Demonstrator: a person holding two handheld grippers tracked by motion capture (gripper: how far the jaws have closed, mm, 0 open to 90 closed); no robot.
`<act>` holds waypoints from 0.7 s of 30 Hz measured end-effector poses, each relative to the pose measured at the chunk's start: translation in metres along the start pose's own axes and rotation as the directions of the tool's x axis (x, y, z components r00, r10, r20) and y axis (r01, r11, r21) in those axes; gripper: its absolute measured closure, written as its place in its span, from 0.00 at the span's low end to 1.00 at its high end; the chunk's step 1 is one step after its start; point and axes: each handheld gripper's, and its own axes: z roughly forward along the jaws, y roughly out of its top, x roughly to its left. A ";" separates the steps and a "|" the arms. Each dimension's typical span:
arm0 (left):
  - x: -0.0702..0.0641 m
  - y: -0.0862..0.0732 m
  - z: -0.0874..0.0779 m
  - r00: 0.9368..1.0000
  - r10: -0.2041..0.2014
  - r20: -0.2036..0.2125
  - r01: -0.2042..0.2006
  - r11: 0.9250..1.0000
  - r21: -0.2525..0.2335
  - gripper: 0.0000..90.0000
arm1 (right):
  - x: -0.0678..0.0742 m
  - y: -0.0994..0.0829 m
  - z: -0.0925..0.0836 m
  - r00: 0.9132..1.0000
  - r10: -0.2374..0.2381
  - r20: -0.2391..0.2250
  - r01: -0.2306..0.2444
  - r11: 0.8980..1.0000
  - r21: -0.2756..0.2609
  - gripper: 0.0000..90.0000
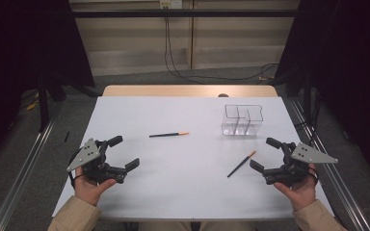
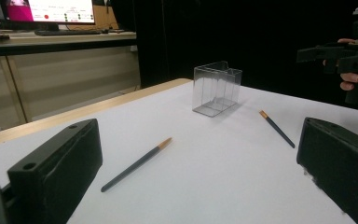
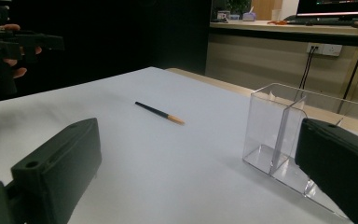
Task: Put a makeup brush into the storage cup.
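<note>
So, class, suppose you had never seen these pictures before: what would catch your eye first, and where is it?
First come the two black grippers, the left gripper and the right gripper, held with jaws open at the near corners of the white table. Next is the clear divided holder, empty, toward the far right. Two dark pencils with orange tips lie flat: one pencil near the middle, the other pencil angled close to the right gripper.

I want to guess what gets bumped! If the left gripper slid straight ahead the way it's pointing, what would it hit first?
Probably the nearer pencil, lying on the table between the left gripper's open jaws and ahead of them. That's only if it stays low; depth is hard to judge.
</note>
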 end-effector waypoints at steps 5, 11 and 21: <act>0.001 0.001 0.003 1.000 -0.001 0.000 0.001 1.000 -0.004 0.00 | 0.001 -0.001 -0.002 1.000 0.000 0.002 0.000 1.000 0.002 0.00; 0.002 0.001 0.010 1.000 -0.002 0.009 0.002 1.000 -0.001 0.00 | 0.000 -0.002 -0.006 1.000 0.005 0.010 -0.005 1.000 0.002 0.00; 0.007 0.004 0.025 1.000 -0.002 0.010 0.002 1.000 -0.001 0.00 | 0.001 -0.002 -0.007 1.000 0.004 0.010 -0.004 1.000 0.006 0.00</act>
